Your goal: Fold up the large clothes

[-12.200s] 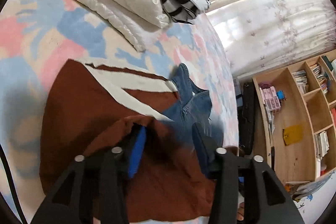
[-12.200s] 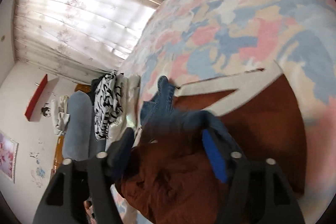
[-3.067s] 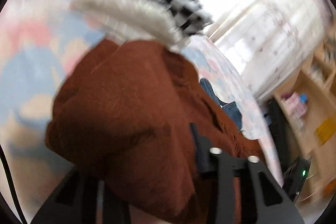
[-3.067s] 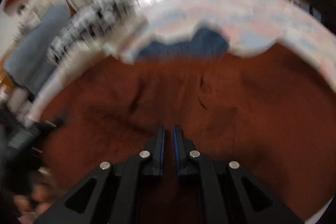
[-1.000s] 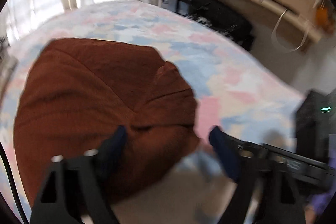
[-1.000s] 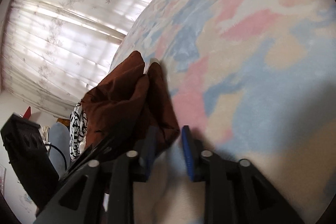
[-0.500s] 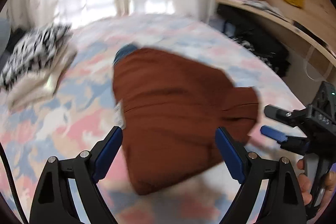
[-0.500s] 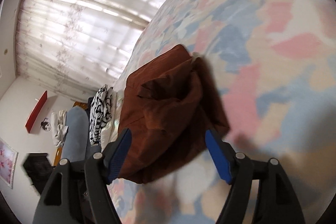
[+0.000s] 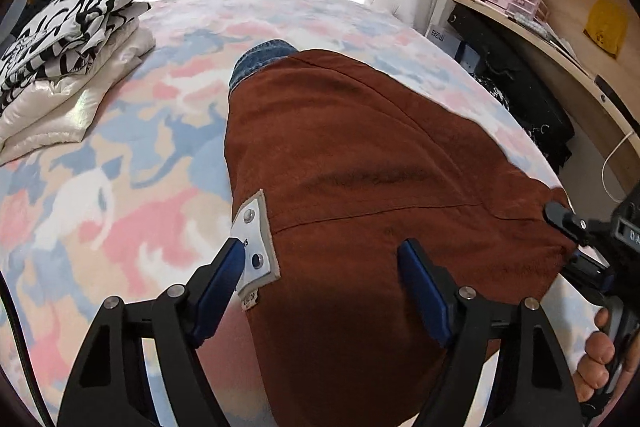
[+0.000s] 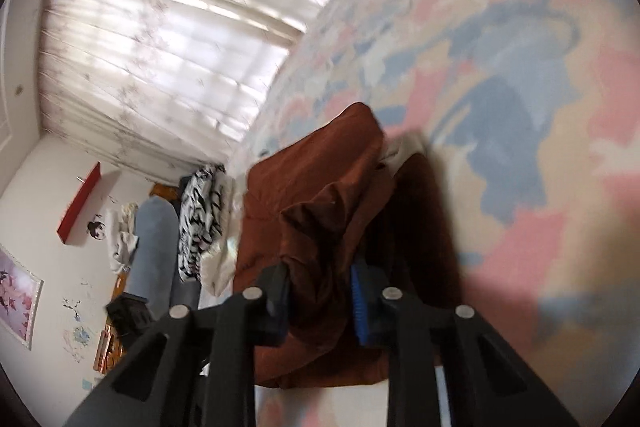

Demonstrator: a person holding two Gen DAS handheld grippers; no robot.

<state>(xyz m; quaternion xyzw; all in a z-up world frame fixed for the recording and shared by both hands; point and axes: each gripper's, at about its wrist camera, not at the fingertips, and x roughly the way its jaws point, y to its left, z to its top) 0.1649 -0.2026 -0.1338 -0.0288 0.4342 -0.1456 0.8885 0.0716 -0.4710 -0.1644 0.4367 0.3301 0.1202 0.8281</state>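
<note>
While my right claw (image 10: pixel 320 301) has just closed on a bunched corner of the brown garment (image 9: pixel 360 163) — thick, soft, floppy — my left claw (image 9: pixel 324 283) gapes wide over its near hem, gripping nothing.

My left gripper (image 9: pixel 322 267) points steeply down over the near edge of the bed, its blue-padded fingers (image 9: pixel 420 281) spread wide; the jaws have just been closing a little, and brown cloth lies between them without either pad pressing on it. My right gripper (image 10: pixel 320 291) tilts gently downward at the bed's right-hand edge, its jaws having just closed hard, the pads (image 10: pixel 360 301) now pinching a bunched fold of the same cloth. In the left wrist view, my right hand (image 9: pixel 604 359) wraps the handle of that gripper, fingertips curled round the grip at the frame's lower right.
</note>
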